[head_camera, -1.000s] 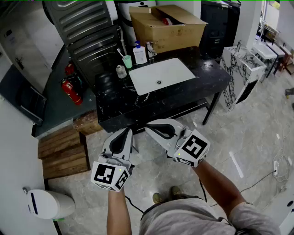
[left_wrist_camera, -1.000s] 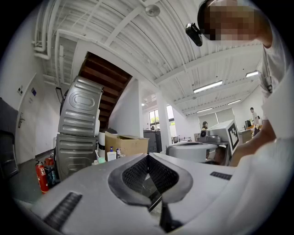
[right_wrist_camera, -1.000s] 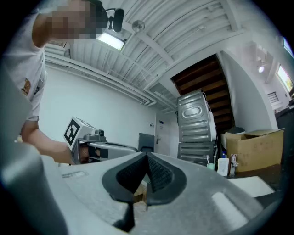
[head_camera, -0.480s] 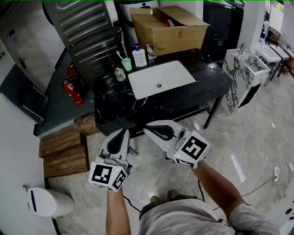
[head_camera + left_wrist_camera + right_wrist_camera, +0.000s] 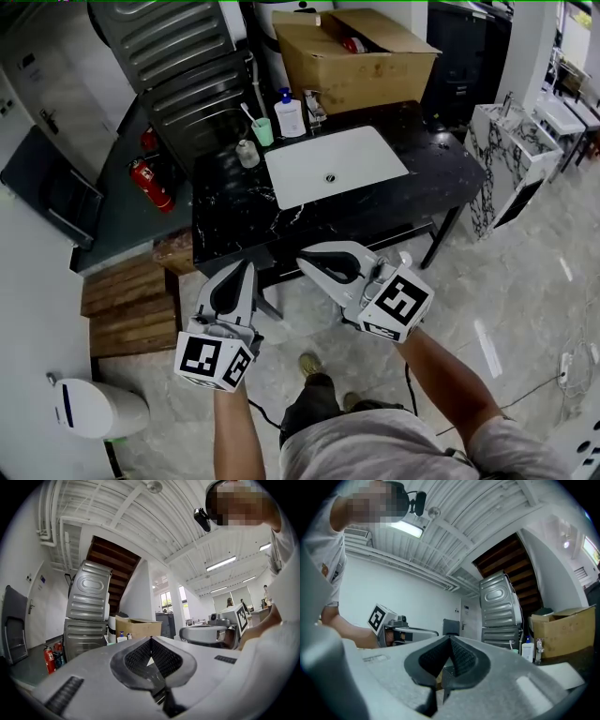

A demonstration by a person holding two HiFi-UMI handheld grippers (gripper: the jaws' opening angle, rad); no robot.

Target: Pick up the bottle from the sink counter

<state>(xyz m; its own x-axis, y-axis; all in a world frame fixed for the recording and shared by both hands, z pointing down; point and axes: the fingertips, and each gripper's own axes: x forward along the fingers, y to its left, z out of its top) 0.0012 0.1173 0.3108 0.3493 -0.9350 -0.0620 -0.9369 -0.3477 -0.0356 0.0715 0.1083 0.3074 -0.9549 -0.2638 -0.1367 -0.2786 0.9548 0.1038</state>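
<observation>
The bottle (image 5: 289, 114), white with a blue pump top, stands upright at the back of the black marble counter (image 5: 234, 211), left of the faucet (image 5: 314, 105) and behind the white sink (image 5: 333, 164). It shows small and far off in the left gripper view (image 5: 121, 637) and the right gripper view (image 5: 528, 649). My left gripper (image 5: 246, 267) and right gripper (image 5: 305, 258) hover side by side in front of the counter's near edge, both shut and empty, well short of the bottle. Each gripper view shows its own tips meeting, left (image 5: 151, 639) and right (image 5: 450, 639).
A green cup (image 5: 262, 131) with a toothbrush and a small jar (image 5: 247, 153) stand left of the bottle. An open cardboard box (image 5: 361, 52) sits behind the faucet. Stacked grey machines (image 5: 178, 56), a fire extinguisher (image 5: 150, 183) and wooden pallets (image 5: 127, 300) lie to the left.
The person has stepped forward, and both grippers have come nearer the counter's front edge. Both pairs of jaws stay shut.
</observation>
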